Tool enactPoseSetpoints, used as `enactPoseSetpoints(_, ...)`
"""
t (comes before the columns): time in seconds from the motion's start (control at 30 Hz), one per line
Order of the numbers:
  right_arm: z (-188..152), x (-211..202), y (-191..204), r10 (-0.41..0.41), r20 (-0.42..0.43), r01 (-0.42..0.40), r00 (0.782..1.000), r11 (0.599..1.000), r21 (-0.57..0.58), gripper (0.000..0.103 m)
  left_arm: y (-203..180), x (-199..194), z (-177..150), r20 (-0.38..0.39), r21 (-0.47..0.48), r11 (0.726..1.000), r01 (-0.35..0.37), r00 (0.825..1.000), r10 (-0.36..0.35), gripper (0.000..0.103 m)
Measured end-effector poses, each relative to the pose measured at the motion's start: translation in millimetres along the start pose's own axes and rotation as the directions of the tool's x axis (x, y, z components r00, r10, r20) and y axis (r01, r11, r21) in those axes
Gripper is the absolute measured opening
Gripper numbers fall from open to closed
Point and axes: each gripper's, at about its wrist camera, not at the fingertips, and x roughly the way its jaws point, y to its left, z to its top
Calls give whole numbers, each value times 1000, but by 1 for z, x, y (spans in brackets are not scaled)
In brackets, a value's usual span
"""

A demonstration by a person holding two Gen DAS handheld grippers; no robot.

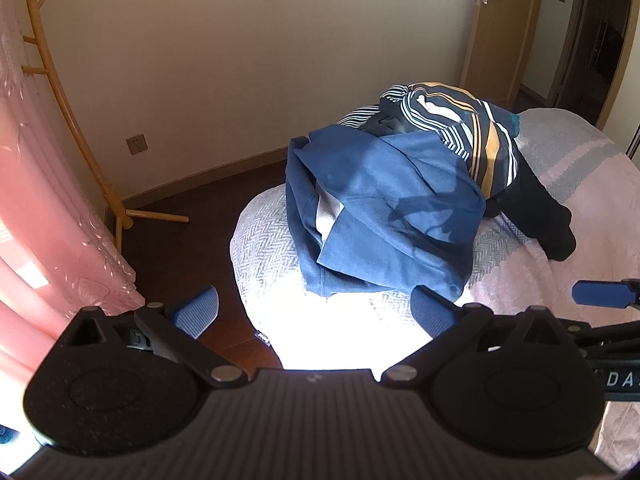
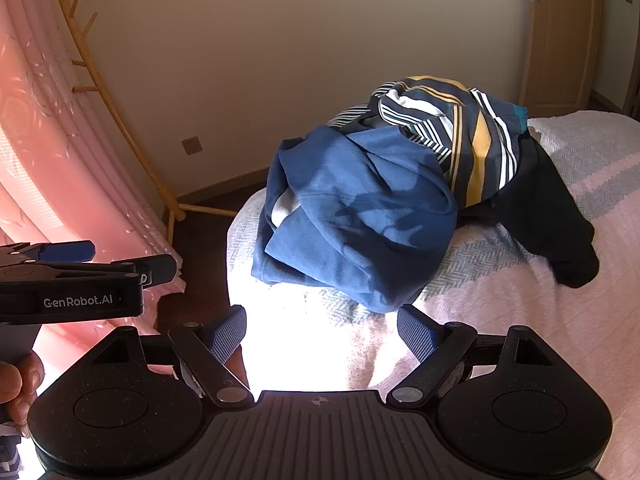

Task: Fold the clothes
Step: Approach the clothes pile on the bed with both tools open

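Observation:
A pile of clothes lies on the corner of a bed (image 1: 580, 240). A blue sweatshirt (image 1: 384, 216) is on top at the front, also in the right wrist view (image 2: 360, 220). A navy striped shirt (image 1: 472, 132) with yellow and white bands lies behind it (image 2: 460, 136). A black garment (image 1: 540, 208) hangs to the right (image 2: 552, 224). My left gripper (image 1: 316, 312) is open and empty, just short of the sweatshirt's front edge. My right gripper (image 2: 320, 332) is open and empty, also just in front of the pile. Each gripper shows at the edge of the other's view.
The bed has a pink and grey woven cover (image 2: 540, 340). A pink curtain (image 1: 48, 208) hangs at the left. A wooden coat stand (image 1: 80, 140) is by the wall. Dark wood floor (image 1: 192, 216) lies left of the bed. A door (image 1: 496, 20) is at the back right.

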Motion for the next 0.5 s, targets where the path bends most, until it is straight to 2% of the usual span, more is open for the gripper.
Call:
enactPoseSetpoints(0.1, 0, 0, -2, 1, 2, -1, 1000, 1000, 1, 85, 9, -2, -5, -6, -19, 1000, 21, 1000, -21, 101)
enactPoseSetpoints(0.17, 0, 1, -3, 2, 4, -2, 1000, 1000, 1, 85, 4, 5, -2, -32, -11, 1000, 5, 999, -5, 101)
enactPoseSetpoints(0.5, -1, 2, -6, 2, 7, -2, 1000, 1000, -1, 85, 3, 3, 0, -42, -20, 1000, 6, 999, -7, 101)
